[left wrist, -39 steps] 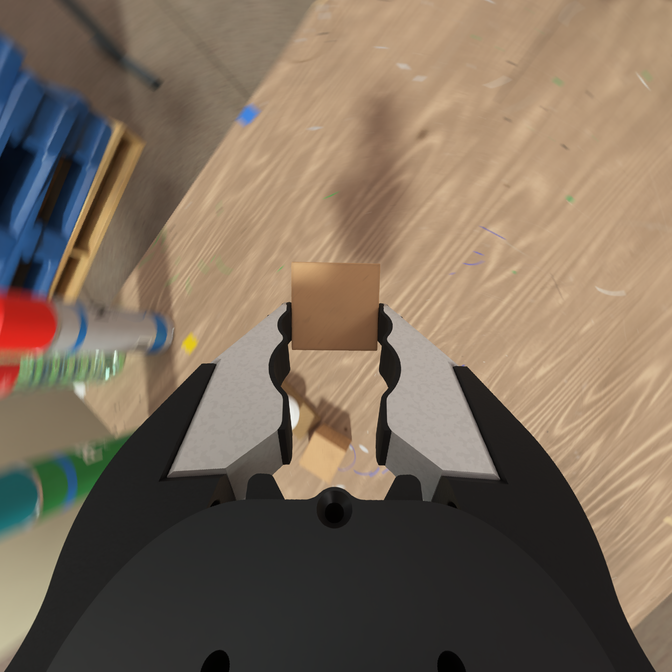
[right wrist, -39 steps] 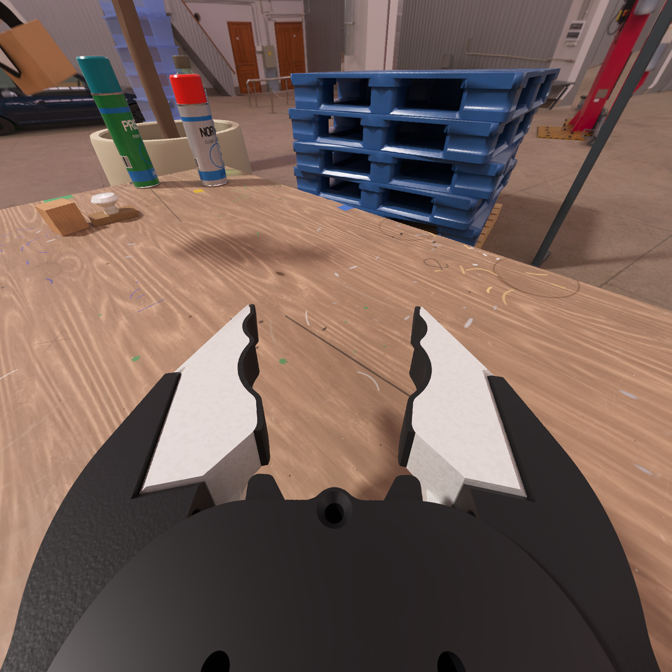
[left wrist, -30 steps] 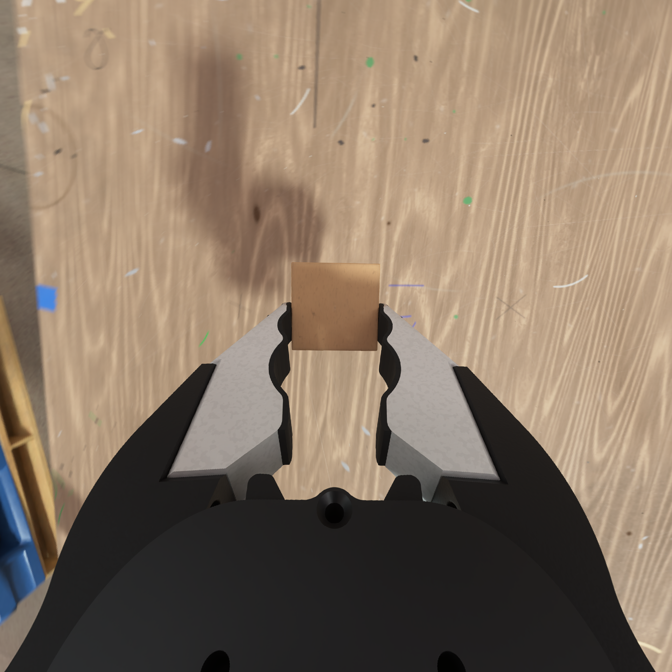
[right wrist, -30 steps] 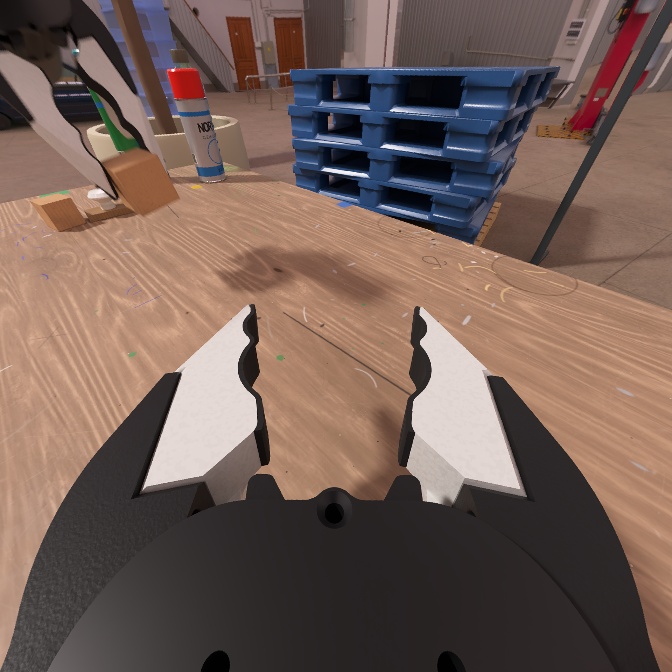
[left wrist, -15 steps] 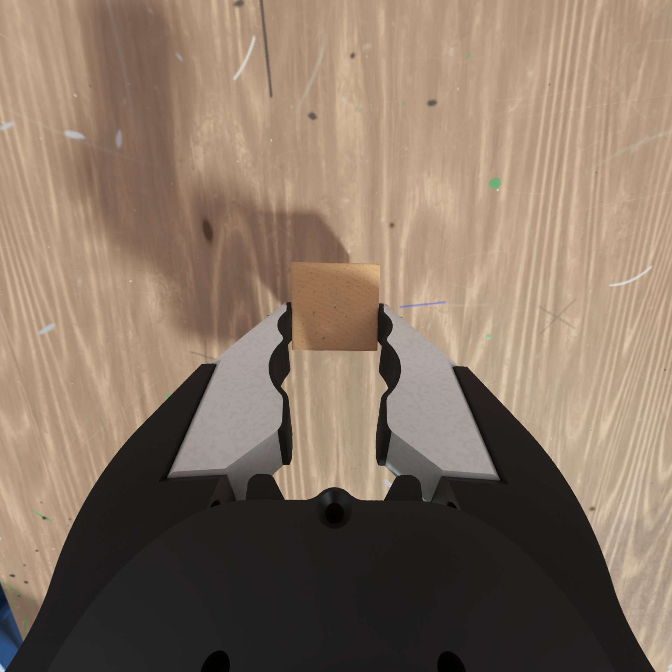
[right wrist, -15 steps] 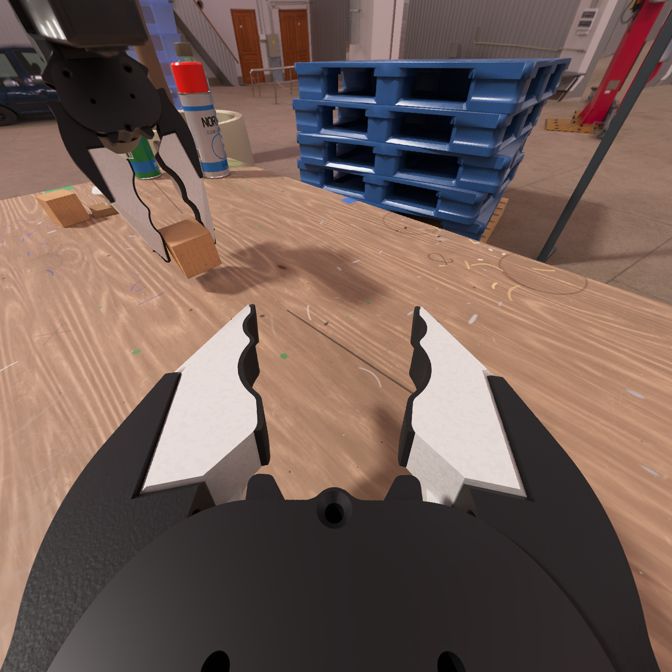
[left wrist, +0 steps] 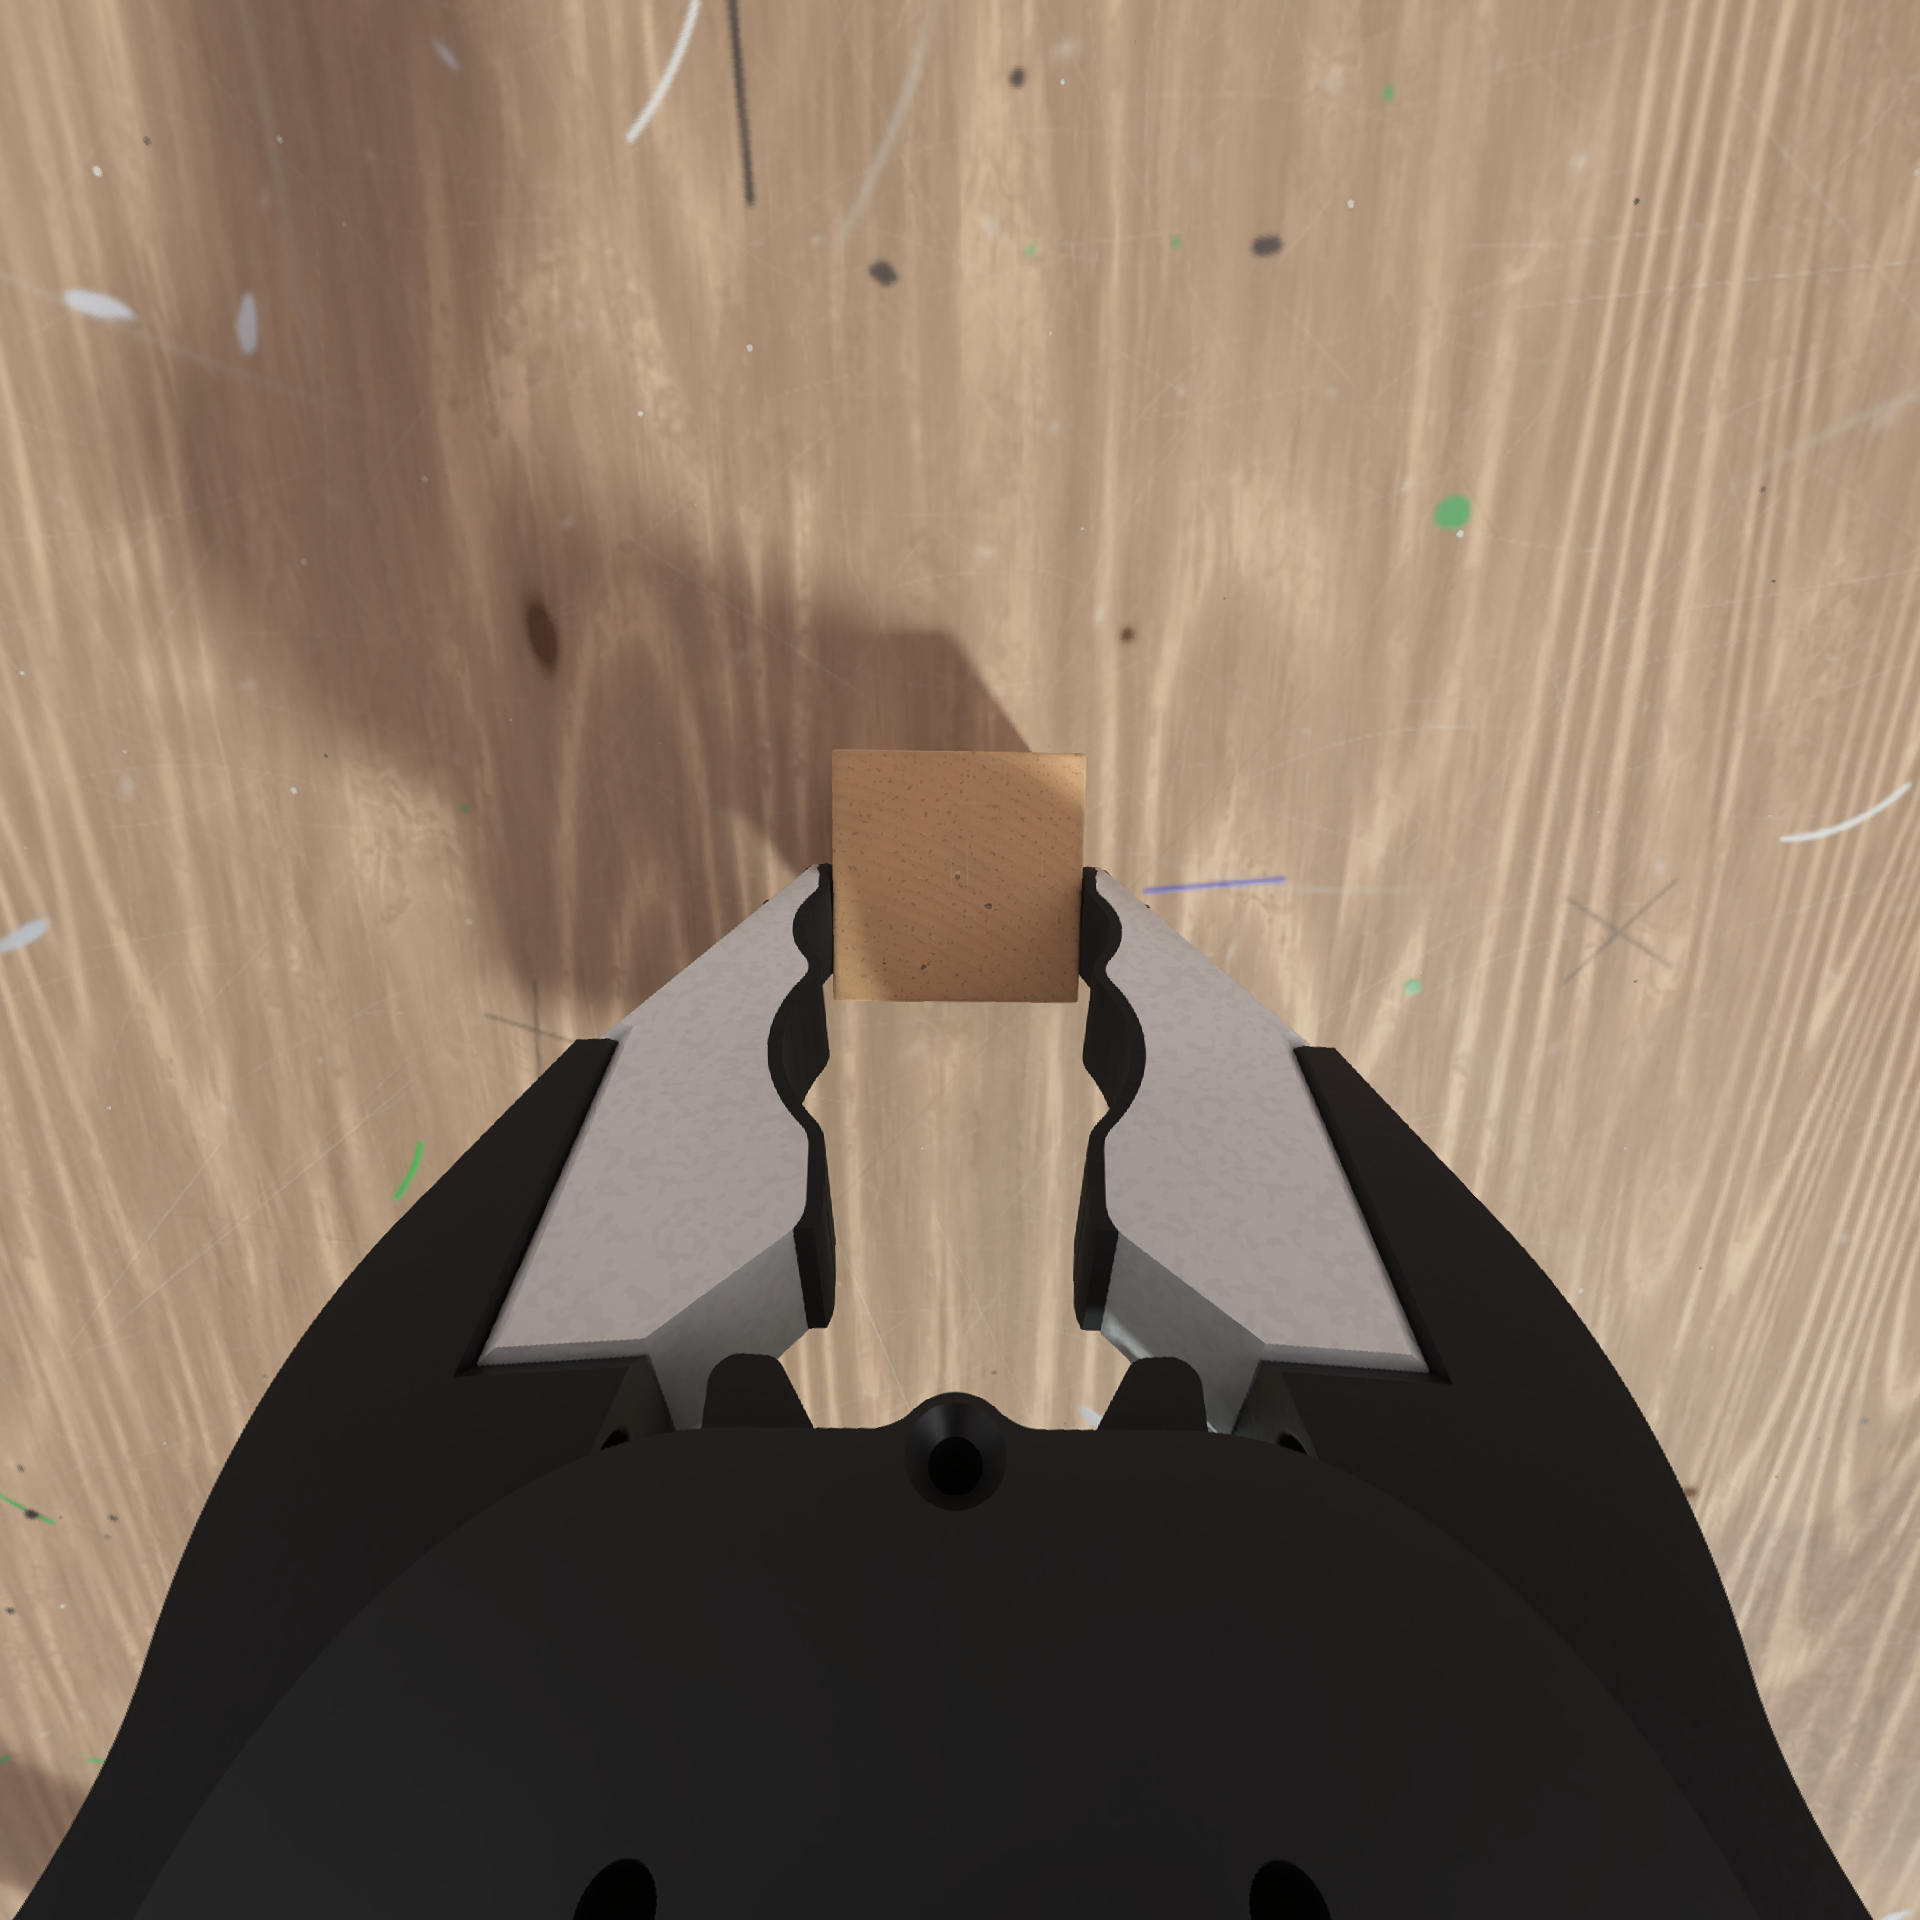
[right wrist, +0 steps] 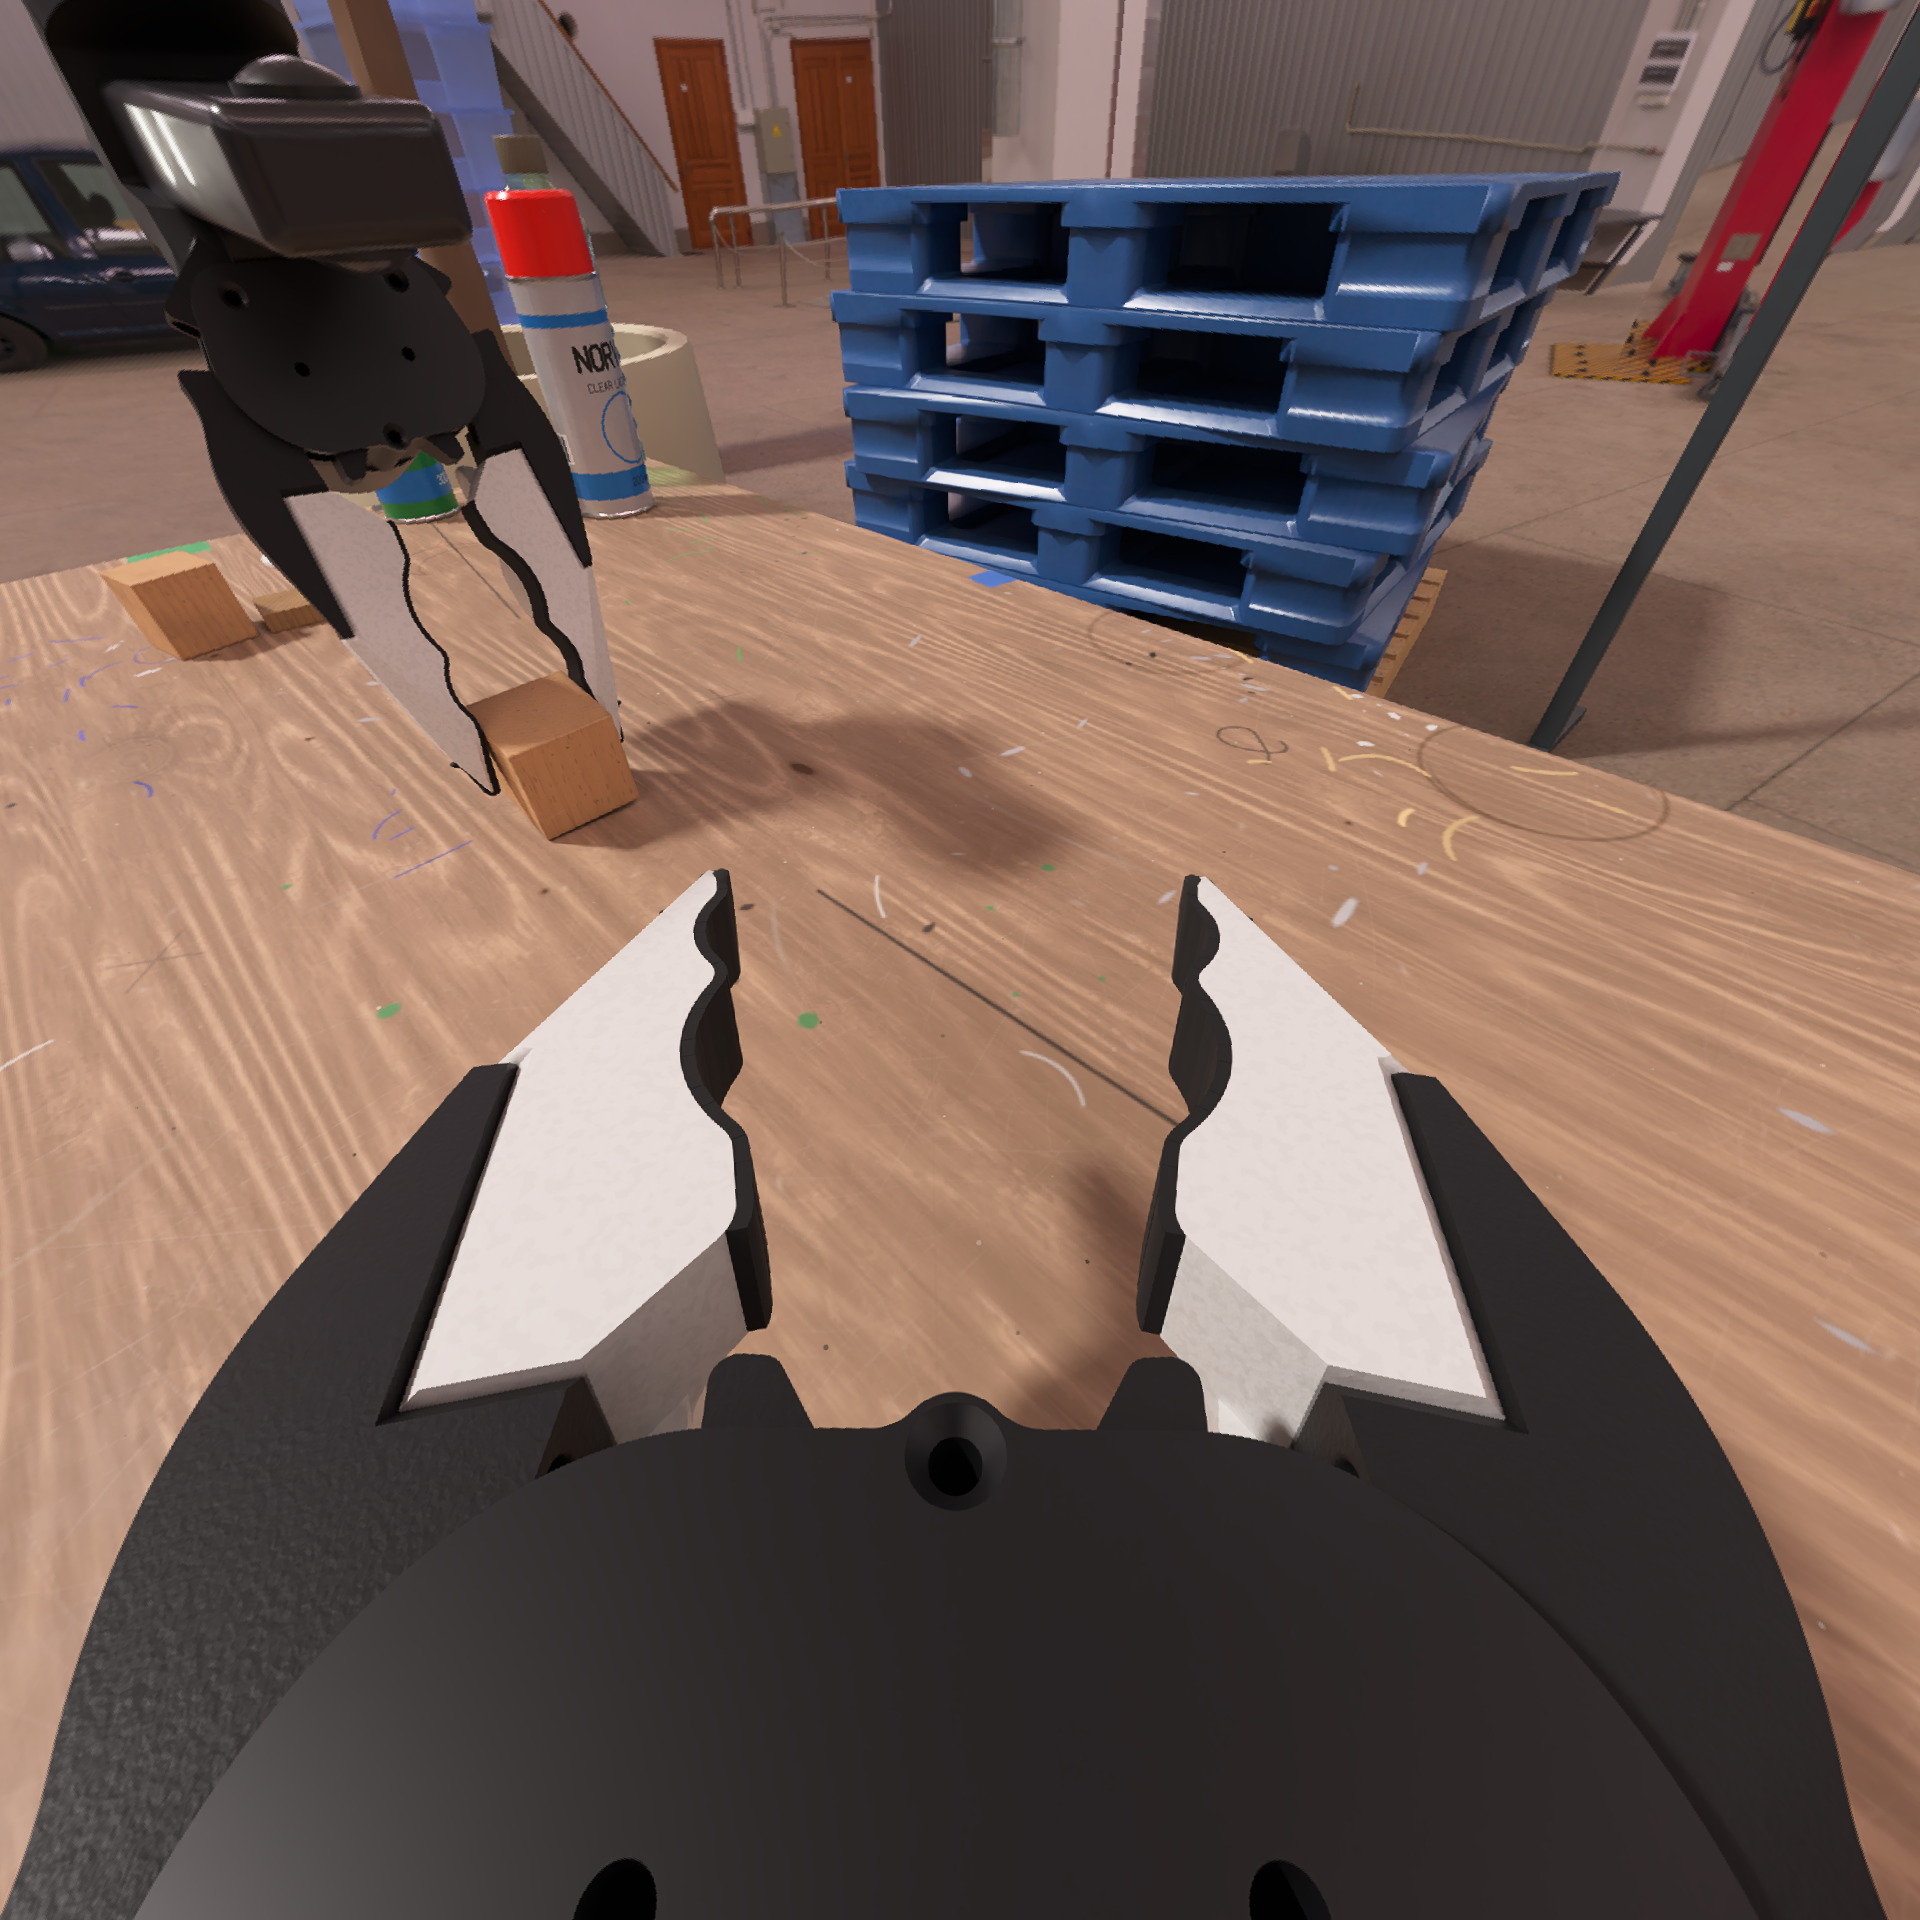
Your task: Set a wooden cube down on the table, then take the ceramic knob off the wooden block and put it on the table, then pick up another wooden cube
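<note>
Wood grain fills my left wrist view from edge to edge: bench (left wrist: 1455, 727) surface only, with my left claw (left wrist: 956, 894) pinching a wooden cube (left wrist: 958, 875) between its two tips. That view looks straight down, and the cube's shadow lies on the boards directly beyond it. It does not show whether the cube touches the surface.

My right wrist view supplies the side angle. There the left claw (right wrist: 540, 748) points down near the far left part of the bench (right wrist: 1351, 1039), and the held cube (right wrist: 556, 753) sits tilted, its lower corner at or just above the boards; contact cannot be confirmed. My right claw (right wrist: 954, 894) is spread wide with nothing between its fingers, hovering low over the near middle of the bench, well apart from the cube.

Only the right wrist view shows the remaining items. A second wooden cube (right wrist: 179, 601) rests toward the far left corner, with a low wooden block (right wrist: 289, 608) just beside it. The ceramic knob is hidden behind the left claw. A spray can with a red cap (right wrist: 566, 358) stands at the far edge; it carries printed lettering and a blue band. A green can (right wrist: 416, 497) is mostly hidden behind the left claw. Beyond the far edge stands a stack of blue pallets (right wrist: 1195, 416).
</note>
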### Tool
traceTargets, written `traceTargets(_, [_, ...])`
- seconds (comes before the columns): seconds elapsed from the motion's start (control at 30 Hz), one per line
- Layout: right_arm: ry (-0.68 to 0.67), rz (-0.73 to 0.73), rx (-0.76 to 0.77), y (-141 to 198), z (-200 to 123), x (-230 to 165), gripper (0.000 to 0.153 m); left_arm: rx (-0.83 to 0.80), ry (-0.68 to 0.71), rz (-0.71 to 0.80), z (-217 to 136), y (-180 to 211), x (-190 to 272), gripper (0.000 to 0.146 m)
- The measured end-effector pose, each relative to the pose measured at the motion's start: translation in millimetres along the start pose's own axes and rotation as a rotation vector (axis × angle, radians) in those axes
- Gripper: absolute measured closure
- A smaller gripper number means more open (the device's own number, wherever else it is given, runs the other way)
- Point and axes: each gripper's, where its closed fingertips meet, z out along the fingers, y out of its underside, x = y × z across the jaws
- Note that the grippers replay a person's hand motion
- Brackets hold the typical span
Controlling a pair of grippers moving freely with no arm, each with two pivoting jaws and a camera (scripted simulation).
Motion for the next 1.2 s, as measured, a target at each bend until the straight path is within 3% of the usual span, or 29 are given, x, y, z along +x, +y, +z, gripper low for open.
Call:
traceTargets(0.6, [-0.002, 0.000, -0.005, 0.9, 0.7, 0.1, 0.067, -0.008, -0.045, -0.008, 0.1, -0.3, -6.7, 0.099])
traceTargets(0.63, [-0.001, -0.001, -0.003, 0.5, 0.5, 0.0, 0.067, -0.008, -0.062, -0.011, -2.8, 0.6, -8.5, 0.089])
traceTargets(0.7, [-0.002, 0.000, 0.002, -0.4, 0.0, -0.1, 0.067, 0.007, -0.108, -0.023, -16.2, 1.9, -12.7, 0.070])
traceTargets(0.87, [-0.003, 0.001, 0.017, -3.5, -1.8, -0.6, 0.066, 0.198, -0.269, -0.145, -106.7, 8.1, -18.9, 0.057])
traceTargets(1.03, [-0.011, -0.001, 0.017, -4.0, -1.2, -3.1, 0.066, 0.315, -0.418, -0.345, -201.2, 74.4, -2.3, 0.055])
traceTargets(1.2, [-0.025, -0.004, 0.021, -5.1, -0.8, -7.2, 0.066, 0.176, -0.434, -0.512, -207.4, 185.8, 34.4, 0.058])
